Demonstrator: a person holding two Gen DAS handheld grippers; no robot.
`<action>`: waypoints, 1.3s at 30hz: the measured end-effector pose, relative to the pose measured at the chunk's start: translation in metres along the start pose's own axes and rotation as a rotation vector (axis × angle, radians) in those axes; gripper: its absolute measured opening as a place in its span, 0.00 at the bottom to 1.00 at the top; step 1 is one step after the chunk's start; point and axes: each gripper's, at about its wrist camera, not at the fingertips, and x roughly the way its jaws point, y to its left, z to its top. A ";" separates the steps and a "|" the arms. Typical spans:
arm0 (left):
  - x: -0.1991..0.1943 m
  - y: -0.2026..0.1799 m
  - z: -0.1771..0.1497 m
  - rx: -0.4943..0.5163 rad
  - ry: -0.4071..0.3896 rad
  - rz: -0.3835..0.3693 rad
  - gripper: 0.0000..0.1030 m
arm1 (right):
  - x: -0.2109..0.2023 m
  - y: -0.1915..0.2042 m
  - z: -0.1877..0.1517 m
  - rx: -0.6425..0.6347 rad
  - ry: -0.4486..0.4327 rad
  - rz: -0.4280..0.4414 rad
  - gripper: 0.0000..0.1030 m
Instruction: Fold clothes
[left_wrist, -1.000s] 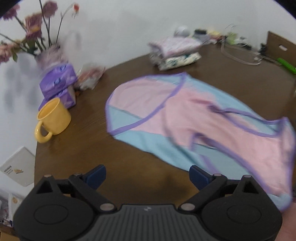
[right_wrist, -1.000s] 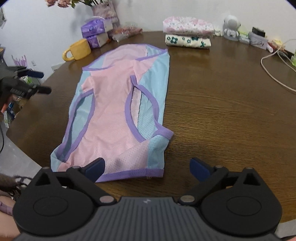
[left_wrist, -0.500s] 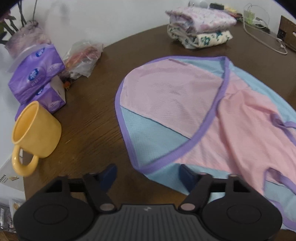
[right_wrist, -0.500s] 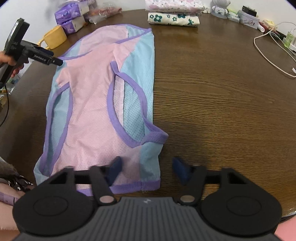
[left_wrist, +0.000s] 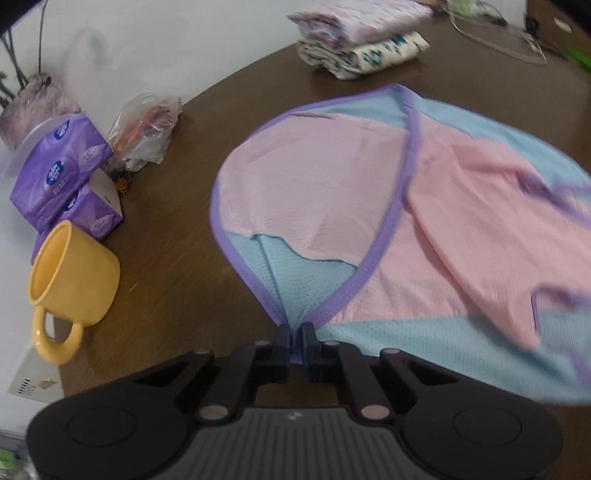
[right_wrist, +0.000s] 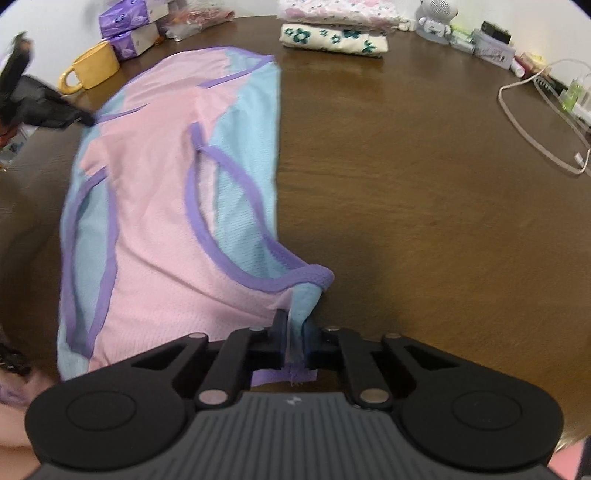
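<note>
A round, dark wooden worktop (right_wrist: 424, 192) stands against a white wall and carries a pink, blue and purple mesh garment (right_wrist: 159, 206), spread flat ahead of both tongs. The left tongs (left_wrist: 295, 330) are pinched tight on the garment's purple-trimmed edge, where pink and blue panels meet; the fabric rises slightly to a point at the fingertips. The right tongs (right_wrist: 294, 326) are likewise clamped on a blue corner of the garment beside a purple band, the cloth lifted into a small peak between the pads. In the right wrist view, the left tongs (right_wrist: 86, 118) appear at the garment's far left edge, blurred. To the left of the left tongs stands a yellow mug (left_wrist: 72, 284), with purple tissue packs (left_wrist: 61, 173) just beyond it and a crumpled clear bag (left_wrist: 146, 133) near those. Far ahead of both tongs lies a stack of folded clothes (right_wrist: 336, 26). A white cable (right_wrist: 535, 122) trails at the far right.
</note>
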 end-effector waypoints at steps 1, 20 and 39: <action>-0.005 -0.008 -0.006 0.022 0.006 0.012 0.04 | 0.002 -0.005 0.005 -0.011 0.000 -0.014 0.07; -0.101 -0.139 -0.079 0.074 0.041 -0.014 0.08 | 0.062 -0.048 0.123 -0.234 -0.026 -0.010 0.11; -0.087 -0.049 -0.097 -0.324 -0.129 0.076 0.85 | -0.013 -0.027 -0.004 -0.116 -0.201 0.122 0.72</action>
